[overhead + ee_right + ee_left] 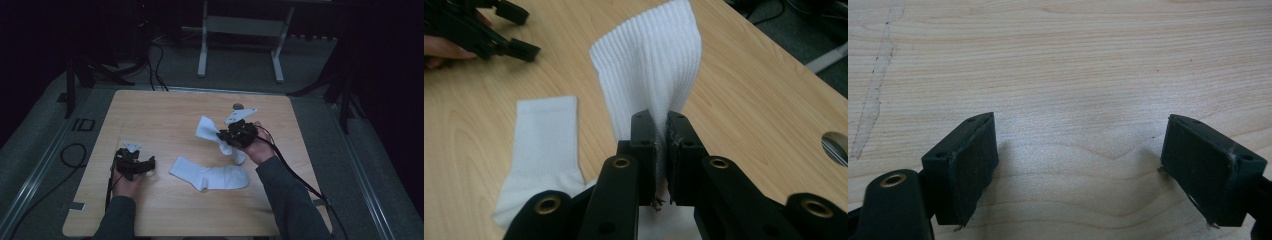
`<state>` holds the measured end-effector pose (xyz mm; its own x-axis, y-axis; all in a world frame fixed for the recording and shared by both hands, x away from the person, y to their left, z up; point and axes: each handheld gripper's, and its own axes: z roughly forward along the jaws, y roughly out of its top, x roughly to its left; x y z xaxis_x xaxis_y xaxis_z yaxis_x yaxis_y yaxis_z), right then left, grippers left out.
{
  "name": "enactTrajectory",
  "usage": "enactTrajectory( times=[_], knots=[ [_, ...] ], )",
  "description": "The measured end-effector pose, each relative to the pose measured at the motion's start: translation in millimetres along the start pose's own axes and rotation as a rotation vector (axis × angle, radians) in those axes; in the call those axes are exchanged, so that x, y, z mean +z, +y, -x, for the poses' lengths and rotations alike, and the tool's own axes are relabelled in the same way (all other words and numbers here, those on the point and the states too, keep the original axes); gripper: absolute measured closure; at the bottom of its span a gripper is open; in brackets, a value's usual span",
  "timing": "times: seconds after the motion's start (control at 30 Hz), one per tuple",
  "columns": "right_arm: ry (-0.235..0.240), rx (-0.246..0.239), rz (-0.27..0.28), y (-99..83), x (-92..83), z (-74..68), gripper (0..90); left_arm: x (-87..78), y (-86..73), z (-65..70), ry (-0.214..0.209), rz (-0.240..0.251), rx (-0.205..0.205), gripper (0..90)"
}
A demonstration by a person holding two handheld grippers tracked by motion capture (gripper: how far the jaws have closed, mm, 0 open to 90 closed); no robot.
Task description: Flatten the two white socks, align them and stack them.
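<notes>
Two white socks are in play on the wooden table (pixel 150 115). One sock (pixel 210 176) lies flat near the middle of the table's near half, its cuff pointing toward the left gripper and its foot toward the person's right forearm; in the right gripper view it lies on the wood to the left of the jaws. The other sock (pixel 651 60) is lifted off the table in the right gripper (pixel 662 137), whose jaws are clenched on the fabric with the ribbed cuff fanning out above them. In the high view this held sock (pixel 207 129) sticks out to the left of the right gripper (pixel 239 134), and a part of it hangs down toward the table just beside the flat sock's toe; whether the two socks touch there is hard to tell in the dim picture.

The left gripper (pixel 134 164) rests low at the left of the table, near the flat sock's cuff but apart from it. Its jaws stand wide apart with nothing between them, and the left gripper view looks past its two black pads (pixel 973 165) at bare wood. A round hole (pixel 836 145) shows in the tabletop beyond the right gripper.
</notes>
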<state>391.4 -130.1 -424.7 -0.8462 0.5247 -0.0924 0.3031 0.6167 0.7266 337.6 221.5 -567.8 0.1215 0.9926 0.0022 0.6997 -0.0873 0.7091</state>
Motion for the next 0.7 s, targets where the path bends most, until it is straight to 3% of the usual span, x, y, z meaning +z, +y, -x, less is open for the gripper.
enactTrajectory(
  times=[0.27, 0.47, 0.7],
  knots=[
    [0.006, -0.027, 0.023, 3.3, -12.9, -11.7, 83.2, 0.0, 0.0, 0.1, 0.000, 0.000, -0.001, 15.1],
    [0.002, -0.030, 0.076, 4.2, -39.4, -15.8, 83.1, 0.0, 0.0, 0.1, 0.000, 0.000, -0.001, 15.1],
    [-0.002, -0.043, 0.078, -2.2, -59.8, -29.8, 82.8, 0.0, 0.0, 0.1, 0.001, 0.000, 0.002, 15.1]
  ],
)
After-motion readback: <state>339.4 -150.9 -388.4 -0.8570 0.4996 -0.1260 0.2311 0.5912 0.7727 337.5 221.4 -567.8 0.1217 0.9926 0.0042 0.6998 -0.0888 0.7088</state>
